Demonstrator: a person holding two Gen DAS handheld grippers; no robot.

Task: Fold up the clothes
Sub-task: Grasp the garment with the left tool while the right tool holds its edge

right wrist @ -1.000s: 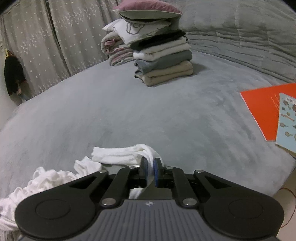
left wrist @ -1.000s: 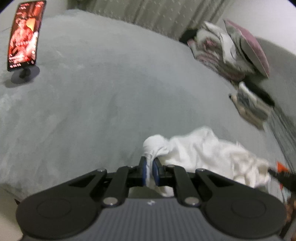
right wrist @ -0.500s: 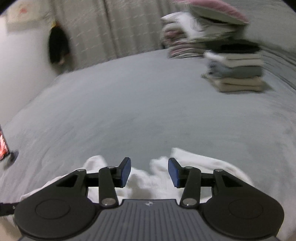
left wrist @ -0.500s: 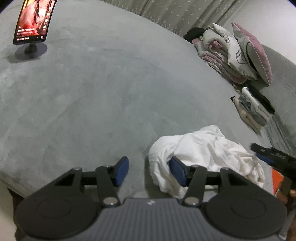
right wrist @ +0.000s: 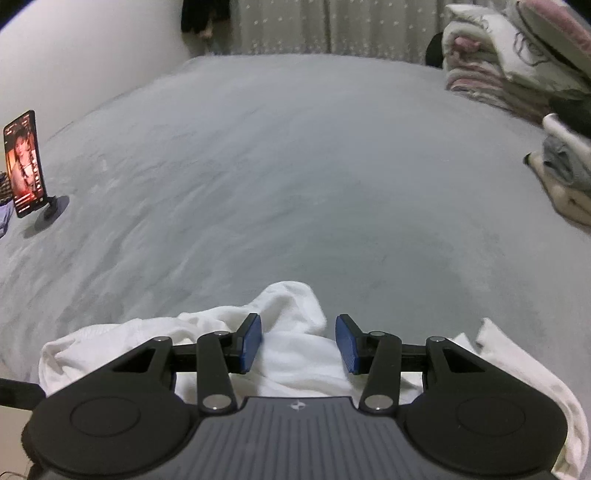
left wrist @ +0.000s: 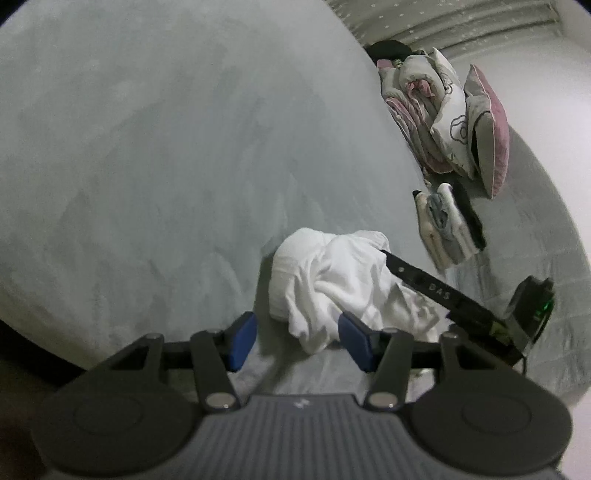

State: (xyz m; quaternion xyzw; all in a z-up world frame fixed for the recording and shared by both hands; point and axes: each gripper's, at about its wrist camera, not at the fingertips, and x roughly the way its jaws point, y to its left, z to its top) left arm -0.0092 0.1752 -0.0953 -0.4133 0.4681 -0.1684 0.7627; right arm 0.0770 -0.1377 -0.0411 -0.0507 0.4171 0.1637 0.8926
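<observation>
A crumpled white garment lies in a heap near the front edge of the grey bed. My left gripper is open, its blue pads on either side of the heap's near end, holding nothing. My right gripper is open too, just over the same white garment, which spreads under and to both sides of it. The right gripper's black body shows in the left wrist view, reaching over the garment from the right.
A stack of folded clothes and a pile of bedding with a pink pillow sit at the far right of the bed. A phone on a stand stands at the left. Curtains hang behind the bed.
Both grippers were shut on the white garment a second ago; both have opened and let it drop in a heap. Both views have swung, the right one toward the phone.
</observation>
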